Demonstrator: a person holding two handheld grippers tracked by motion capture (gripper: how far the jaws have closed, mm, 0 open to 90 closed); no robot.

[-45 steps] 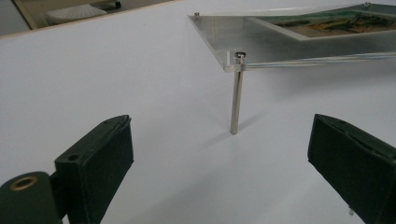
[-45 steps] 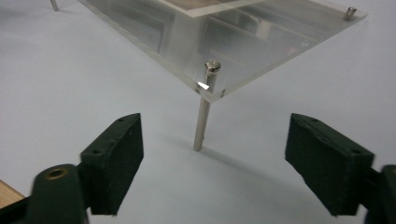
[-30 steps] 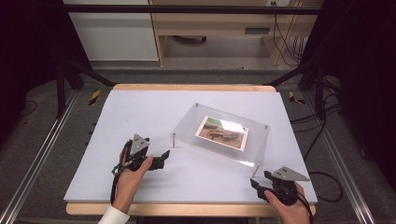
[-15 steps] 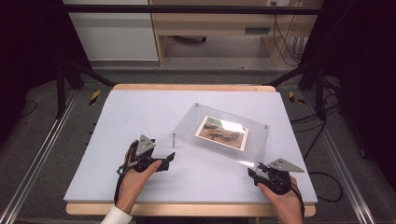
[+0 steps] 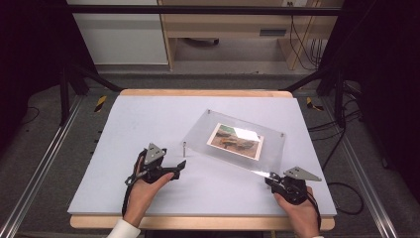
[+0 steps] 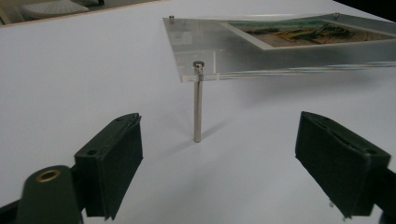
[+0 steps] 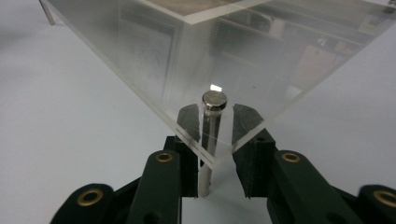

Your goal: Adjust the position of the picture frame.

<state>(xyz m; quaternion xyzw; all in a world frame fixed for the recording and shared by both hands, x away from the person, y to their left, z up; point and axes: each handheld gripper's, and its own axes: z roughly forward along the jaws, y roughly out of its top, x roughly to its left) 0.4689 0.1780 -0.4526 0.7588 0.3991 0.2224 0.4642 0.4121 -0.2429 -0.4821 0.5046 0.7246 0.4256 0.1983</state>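
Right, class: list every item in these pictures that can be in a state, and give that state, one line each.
Acrylic frame: raised off the table on metal pins, photo inside.
Near-left pin: upright, untouched.
Near-right pin: upright, between the right gripper's pads.
Left gripper: open, facing the near-left pin.
Right gripper: nearly closed around its pin; contact unclear.

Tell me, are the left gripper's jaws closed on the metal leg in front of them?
No, in the left gripper view the jaws stand wide apart, and the metal leg stands free on the table between and beyond them.
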